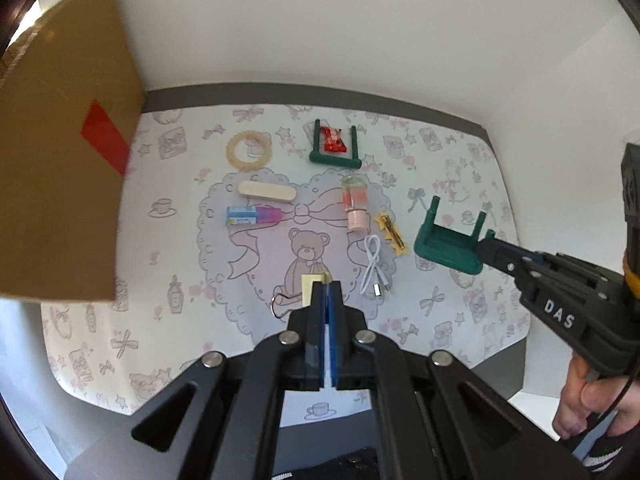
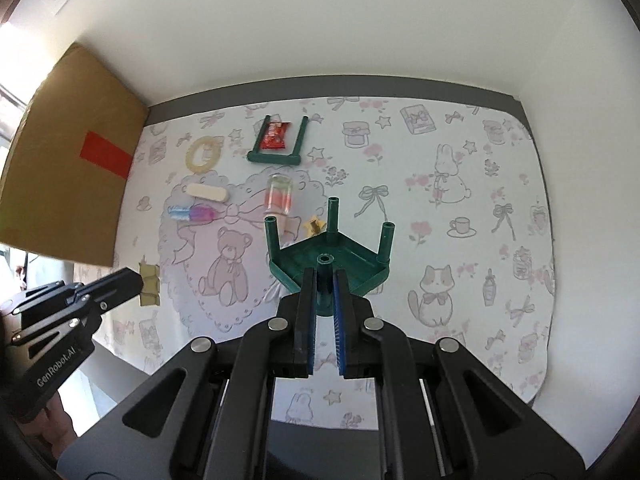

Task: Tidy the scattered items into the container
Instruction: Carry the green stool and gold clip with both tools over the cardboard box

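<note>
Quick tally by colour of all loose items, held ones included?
Green: 2, held stool, far stool
Red: 1, packet
Cream: 2, ring, stick
Yellow: 2, star clip, held binder clip
Pink: 2, bottle, tube
White: 1, cable
Total: 10

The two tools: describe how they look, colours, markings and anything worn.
Both are black, angular linkage frames with silver rivets and blue-lined fingers. The right tool carries white "DAS" lettering, an orange band and a thin black cable. The left tool reads "GenRobot.AI" in white. A black-and-white striped cuff shows below the right hand.
</note>
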A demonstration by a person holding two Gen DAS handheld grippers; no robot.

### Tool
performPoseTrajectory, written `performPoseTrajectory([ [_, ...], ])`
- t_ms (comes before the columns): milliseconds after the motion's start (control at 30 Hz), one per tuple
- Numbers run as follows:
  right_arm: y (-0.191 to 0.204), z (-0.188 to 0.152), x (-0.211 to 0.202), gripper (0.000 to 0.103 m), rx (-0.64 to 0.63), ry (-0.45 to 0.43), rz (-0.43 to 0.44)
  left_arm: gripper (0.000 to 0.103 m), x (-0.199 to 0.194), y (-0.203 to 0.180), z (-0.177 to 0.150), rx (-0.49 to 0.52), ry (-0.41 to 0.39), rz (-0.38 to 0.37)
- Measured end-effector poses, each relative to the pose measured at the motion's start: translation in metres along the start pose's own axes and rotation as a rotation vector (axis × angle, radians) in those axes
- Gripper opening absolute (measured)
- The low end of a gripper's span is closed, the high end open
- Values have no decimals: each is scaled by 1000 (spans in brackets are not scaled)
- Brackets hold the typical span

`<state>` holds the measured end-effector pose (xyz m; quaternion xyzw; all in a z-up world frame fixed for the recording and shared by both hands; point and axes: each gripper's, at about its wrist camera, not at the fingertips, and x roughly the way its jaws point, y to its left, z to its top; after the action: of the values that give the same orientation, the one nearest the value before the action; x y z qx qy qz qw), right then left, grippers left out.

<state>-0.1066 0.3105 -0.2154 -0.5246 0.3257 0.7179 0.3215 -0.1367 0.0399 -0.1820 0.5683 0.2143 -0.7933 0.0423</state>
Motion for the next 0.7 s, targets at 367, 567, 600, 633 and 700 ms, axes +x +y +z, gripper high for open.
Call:
performPoseTrajectory([
  [367,28,-11,-34,7,-41,-37,5,1,-39,11,-2,-46,-54,26],
  [567,34,-6,-49,7,-31,-50,22,1,-58,19,5,-65,-83,43],
  [600,35,-5,-51,7,-26,-50,29,1,-61,20,6,-67,-89,45],
  [633,37,-4,-54,7,-28,-55,26,1,-63,21,7,-69,-94,45],
  [700,40,-2,-60,7,-37,-69,22,1,-69,23,11,-68,-108,48],
])
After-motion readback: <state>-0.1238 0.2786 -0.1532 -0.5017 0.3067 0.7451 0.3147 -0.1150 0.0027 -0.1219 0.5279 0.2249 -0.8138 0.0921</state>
